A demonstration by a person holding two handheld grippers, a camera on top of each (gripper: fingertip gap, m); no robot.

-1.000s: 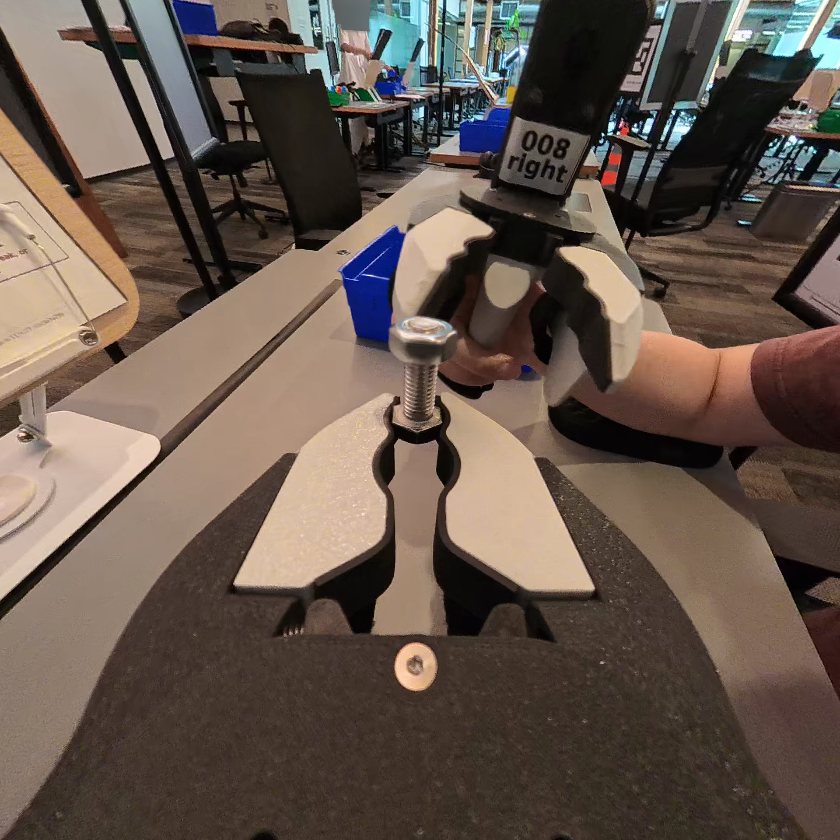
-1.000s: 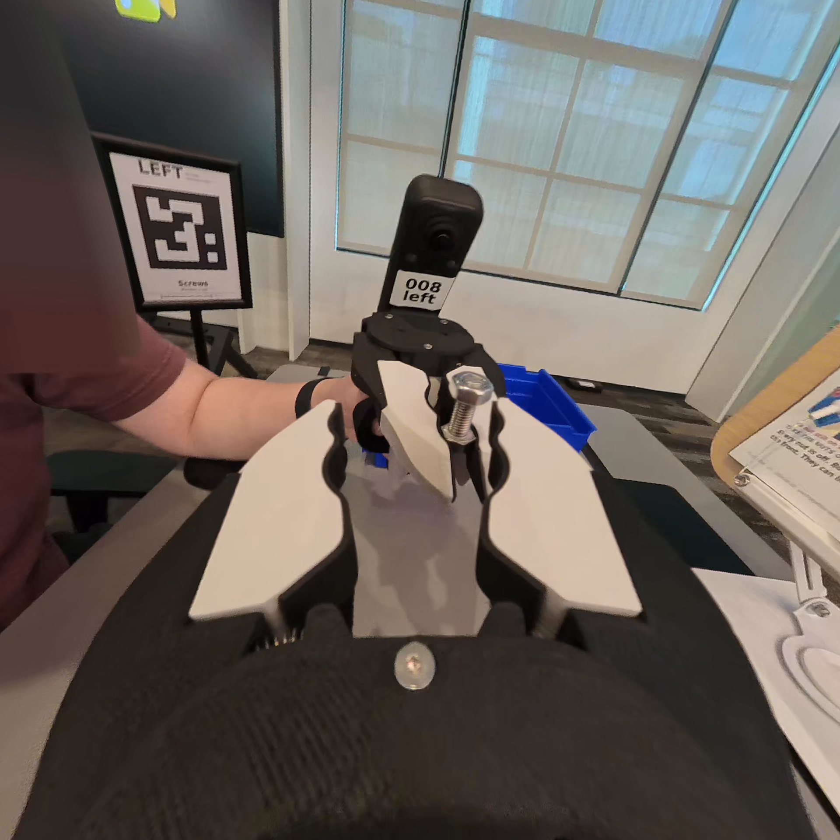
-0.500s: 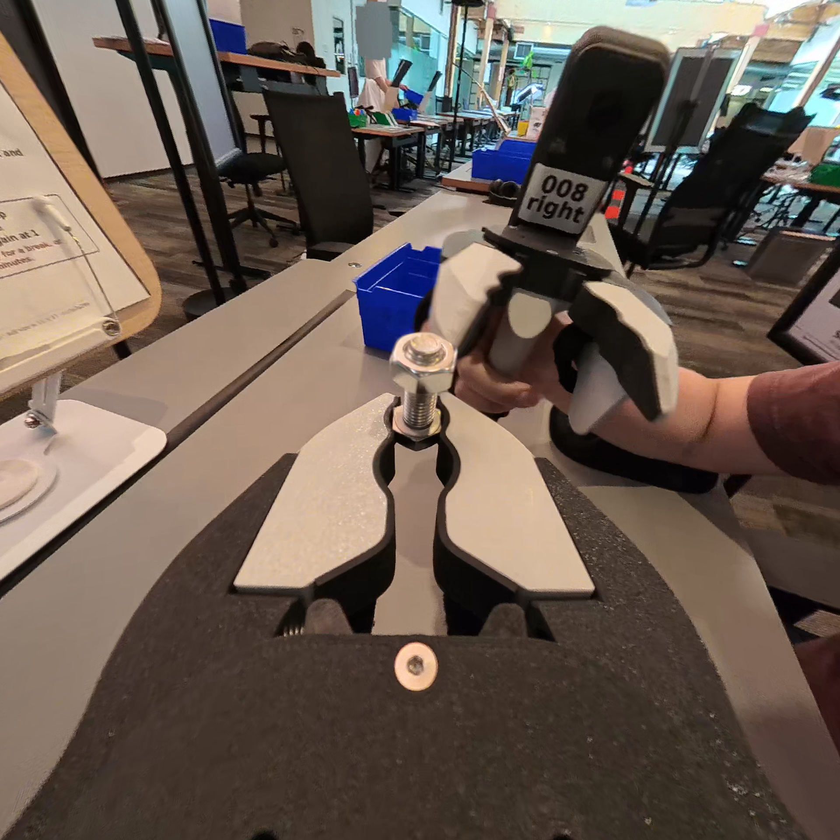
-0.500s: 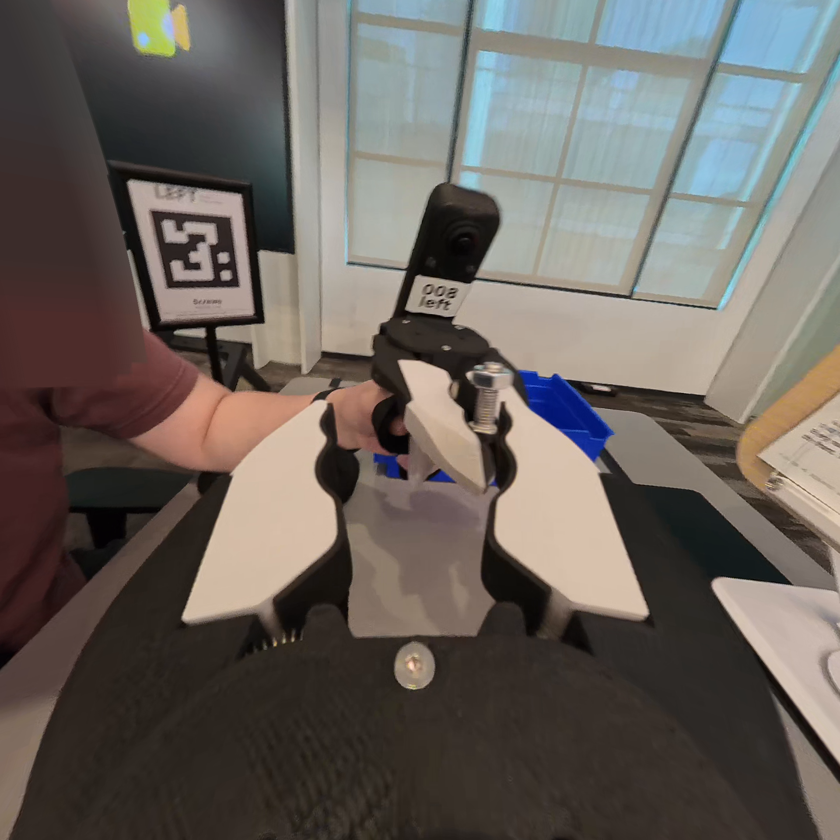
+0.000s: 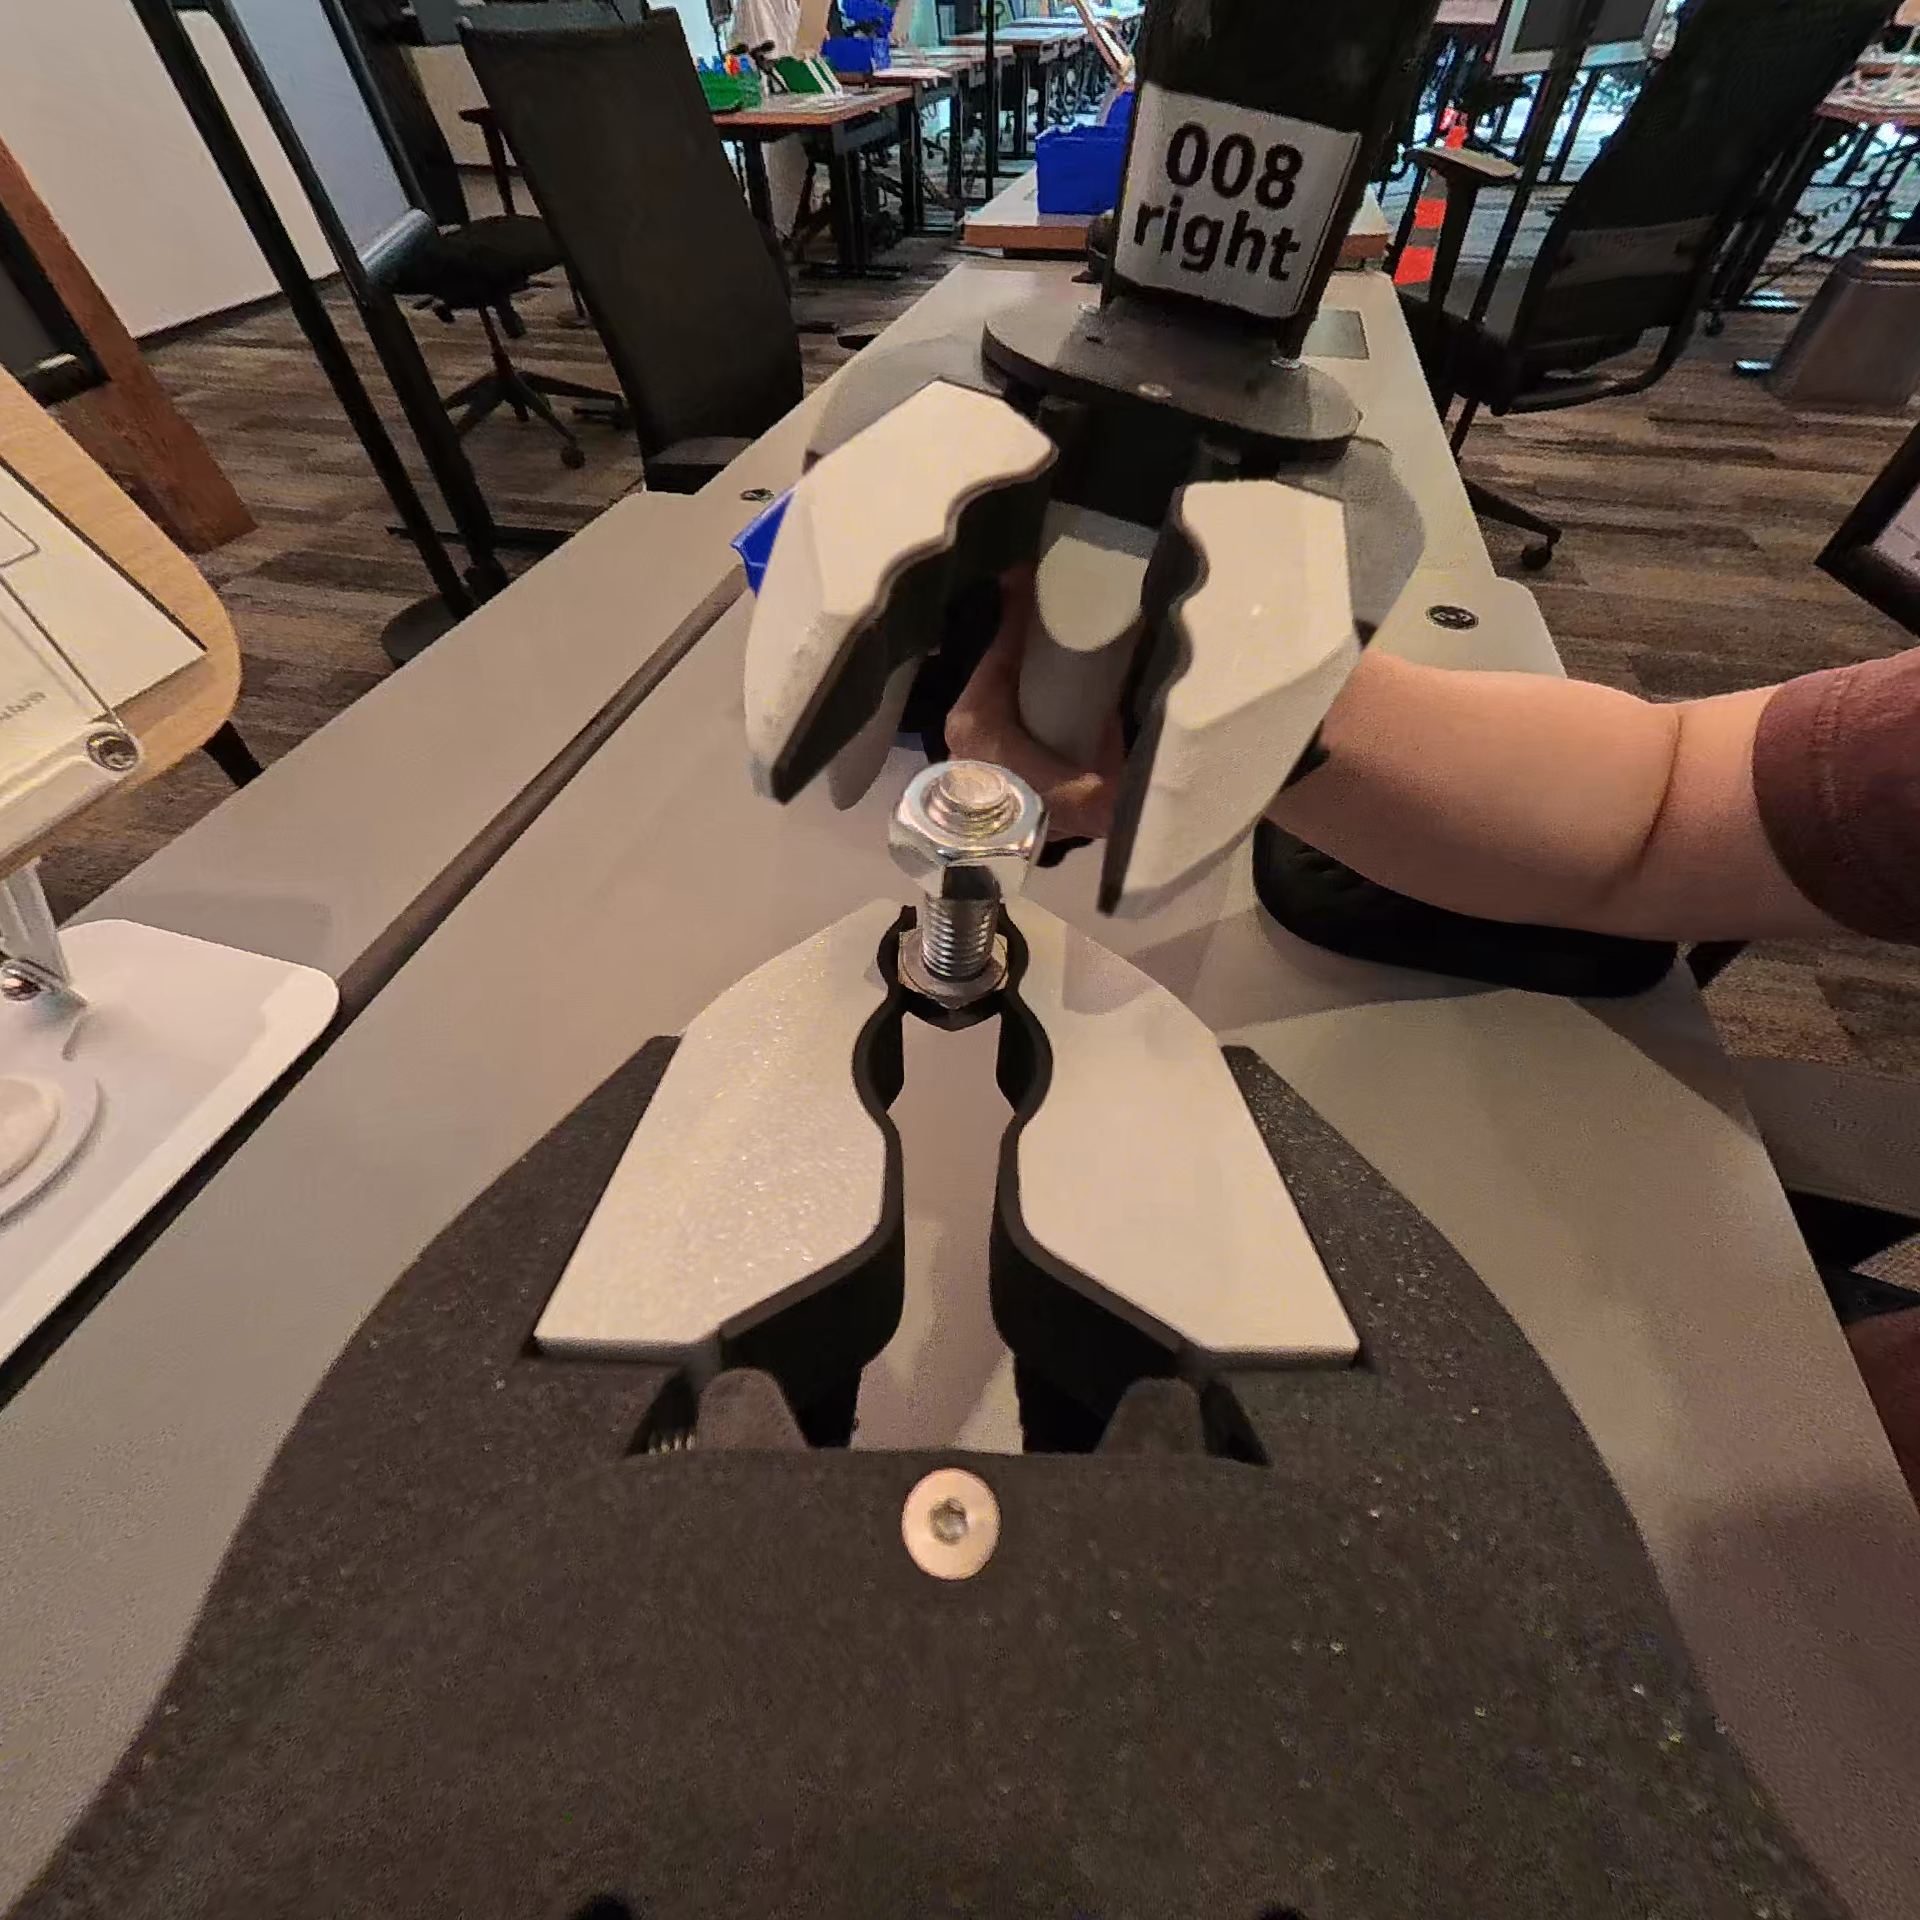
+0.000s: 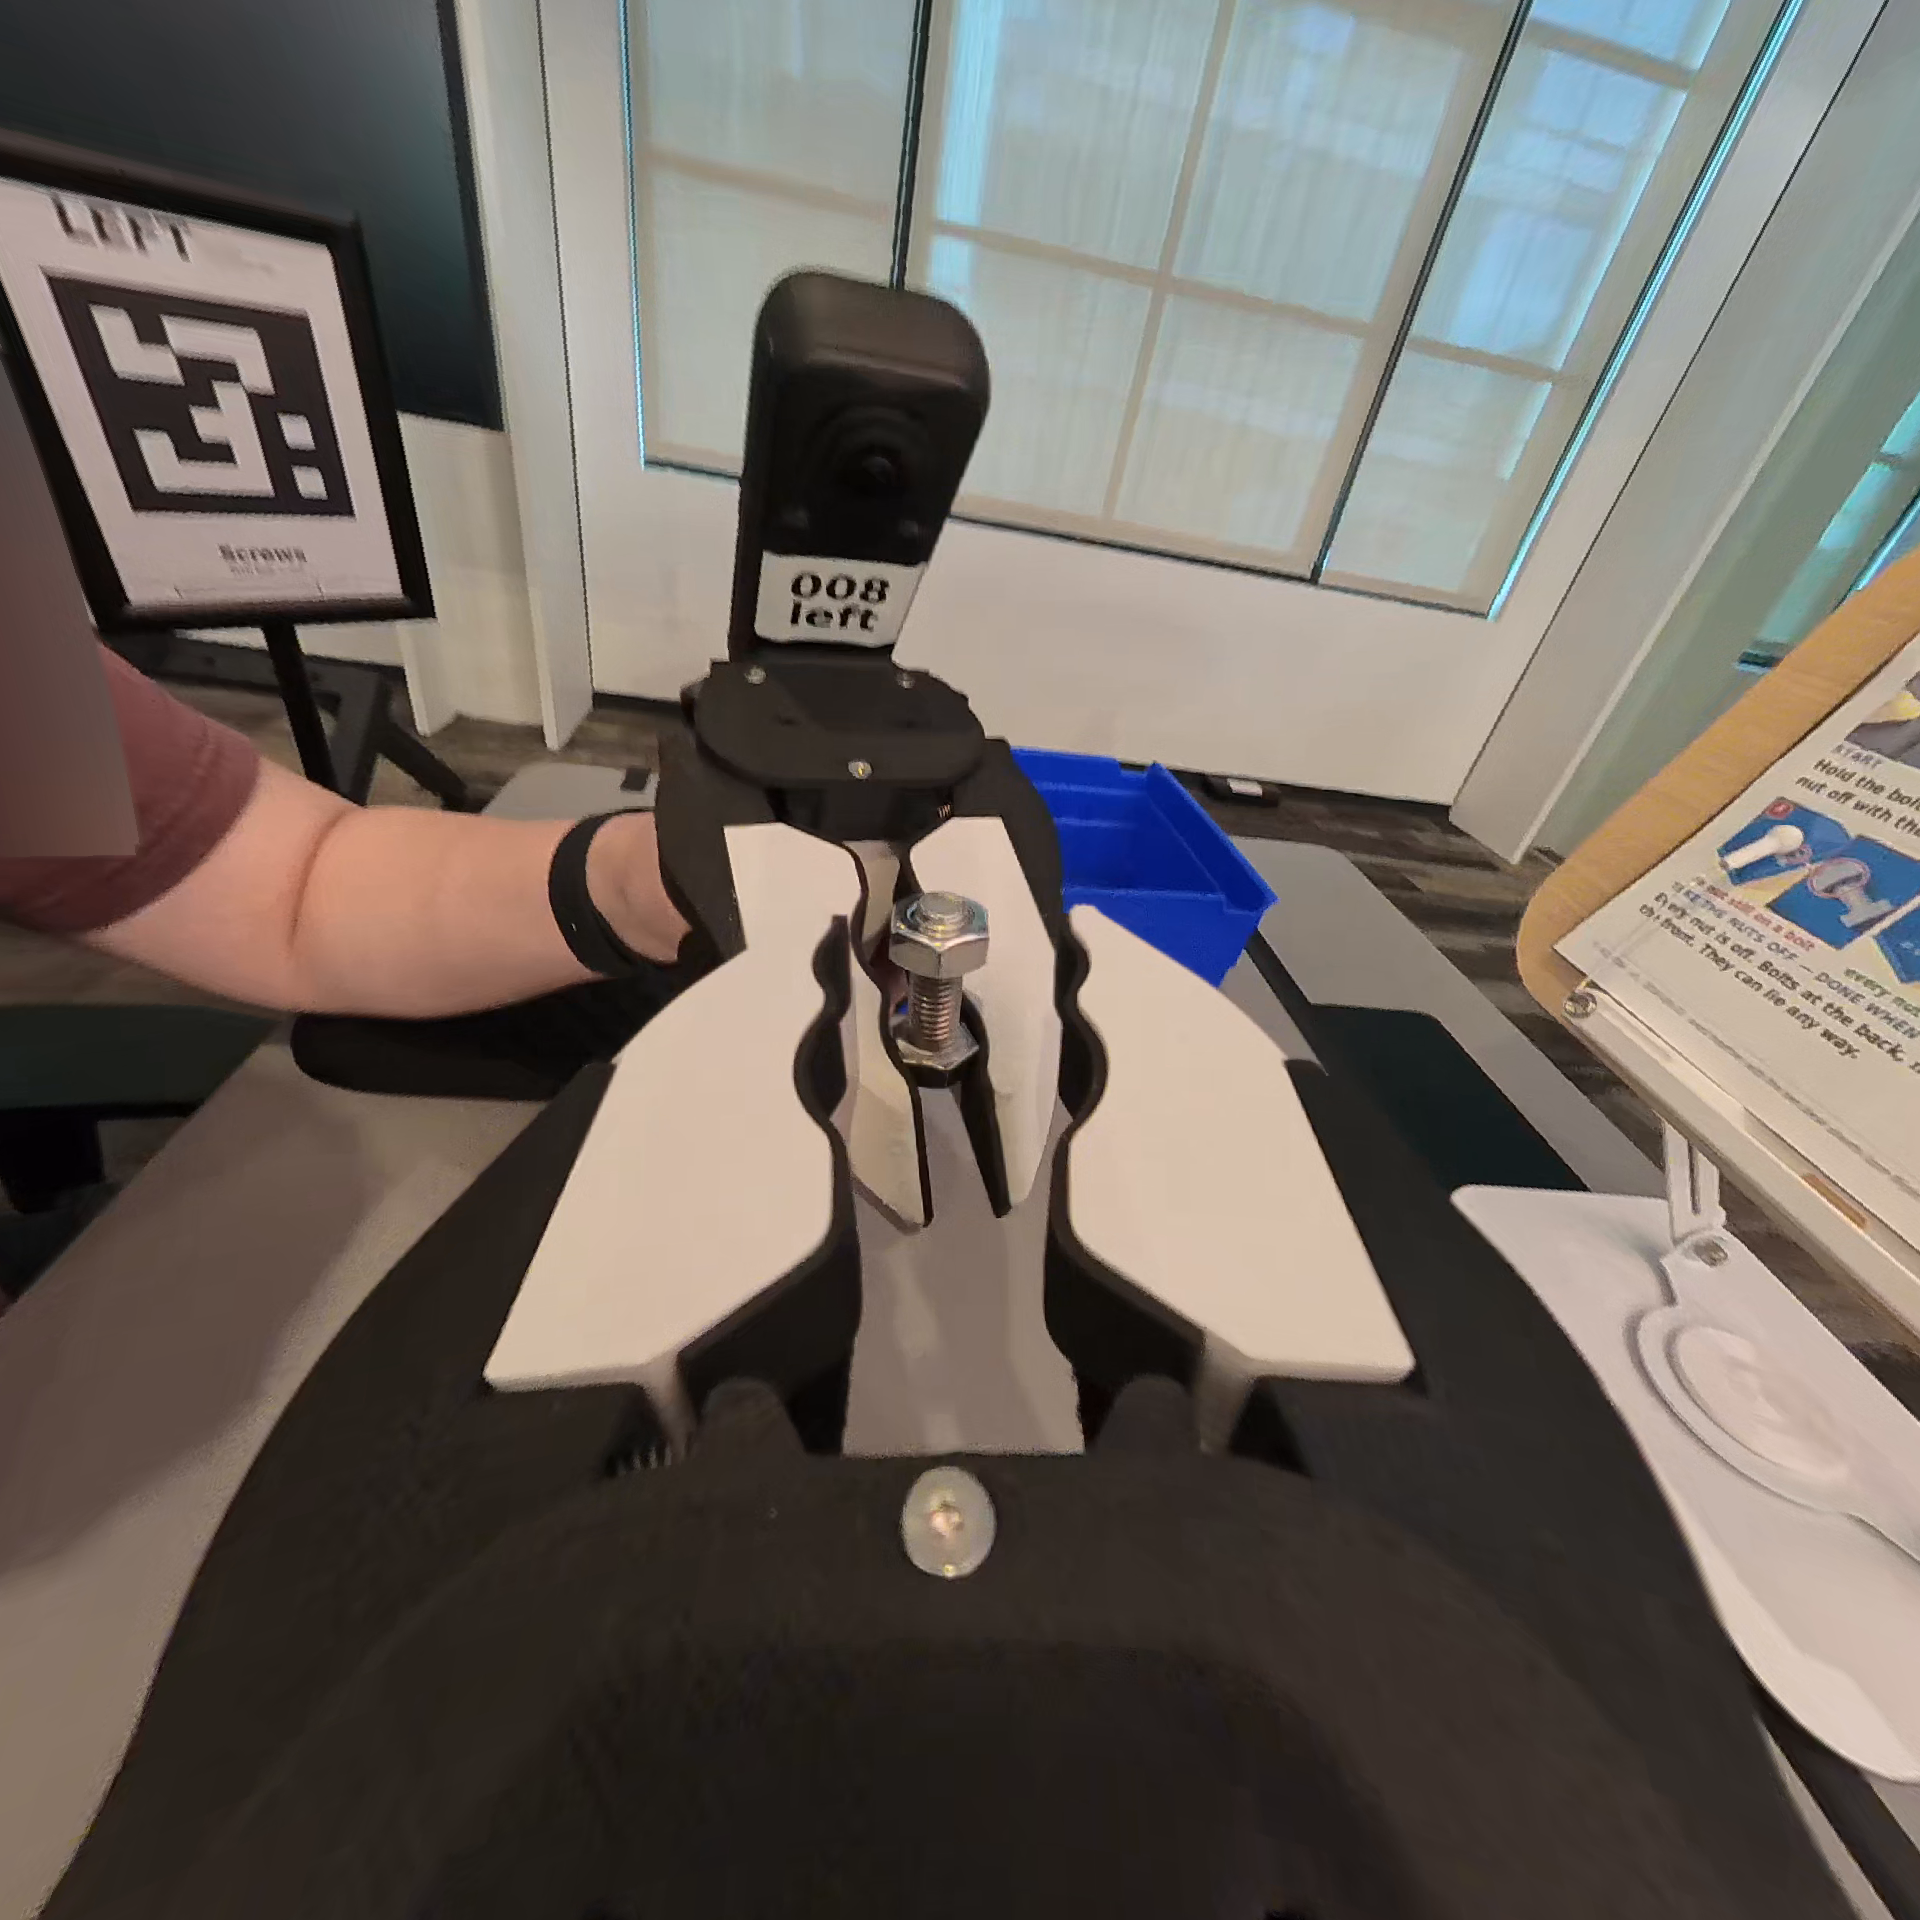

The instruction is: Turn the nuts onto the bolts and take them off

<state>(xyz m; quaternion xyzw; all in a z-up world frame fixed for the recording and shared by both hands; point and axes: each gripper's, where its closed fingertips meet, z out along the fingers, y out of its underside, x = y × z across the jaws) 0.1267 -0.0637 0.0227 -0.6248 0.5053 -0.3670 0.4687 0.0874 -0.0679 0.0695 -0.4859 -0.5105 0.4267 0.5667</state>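
Our left tool [image 5: 951,961] is closed on the head end of the bolt [image 5: 954,935], which stands upright out of the notch at its fingertips, threaded shaft pointing up. A hex nut [image 5: 968,826] sits at the top of that shaft, with the shaft's end showing through it, and bare thread lies between it and the tips below. In the right wrist view the same nut [image 6: 940,935] is the higher of two hex shapes on the shaft, the lower one pinched in the left tool's tips. Our right tool [image 6: 951,971] is open, its two white fingers [image 6: 717,1122] spread wide on either side of the bolt without touching it; from the left wrist view it [image 5: 940,836] faces us from the far side, tilted down over the nut, with one tip just left of the nut and the other lower to its right. A hand [image 5: 1023,727] grips its handle behind the fingers, and a forearm in a dark red sleeve [image 5: 1839,790] reaches in from the right. All this is held above a grey surface [image 5: 436,997]. A blue bin [image 6: 1138,862] rests on the far part of it, behind the left tool. To the right in the right wrist view a white stand [image 6: 1704,1340] carries a tilted instruction sheet [image 6: 1766,935].
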